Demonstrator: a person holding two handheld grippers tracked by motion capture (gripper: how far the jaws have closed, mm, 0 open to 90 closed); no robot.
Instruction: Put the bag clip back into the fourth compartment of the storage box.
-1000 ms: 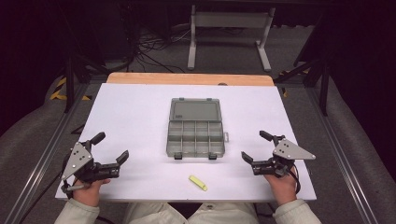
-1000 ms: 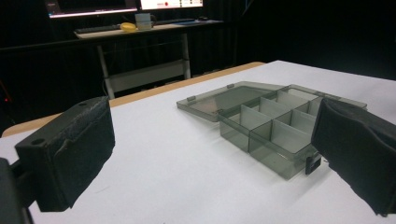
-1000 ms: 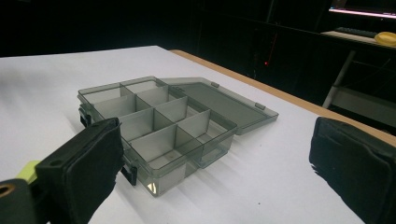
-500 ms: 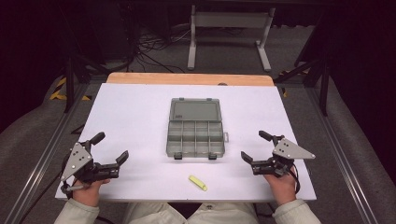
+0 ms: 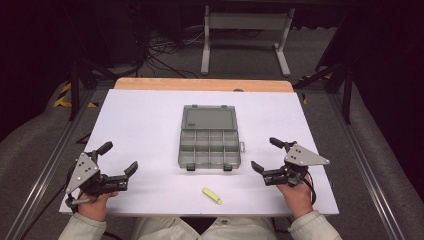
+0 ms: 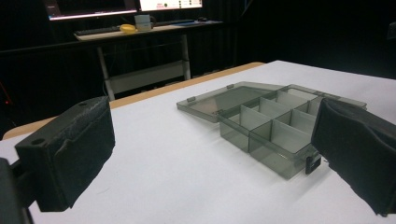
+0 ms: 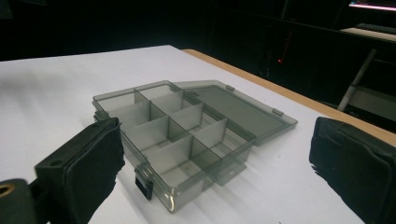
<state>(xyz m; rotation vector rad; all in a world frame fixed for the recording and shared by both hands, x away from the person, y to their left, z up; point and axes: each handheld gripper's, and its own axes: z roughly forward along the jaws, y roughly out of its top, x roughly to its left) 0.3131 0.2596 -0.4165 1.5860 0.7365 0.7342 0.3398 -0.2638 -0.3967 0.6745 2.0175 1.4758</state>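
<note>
progress: looks not begun – organizer box point(image 5: 209, 136) mid-table, lid open & flat on far side, compartments empty | yellow piece point(image 5: 212, 195) loose at near edge, nearer the box than either claw | L gripper point(image 5: 120, 162) near-left, jaws spread wide, holding nothing | R gripper point(image 5: 265, 155) near-right, same, touching nothing

No readable text anywhere: no labels, brands or numbers on the organizer box point(image 5: 209, 136). The far monitors are too blurred to read.
</note>
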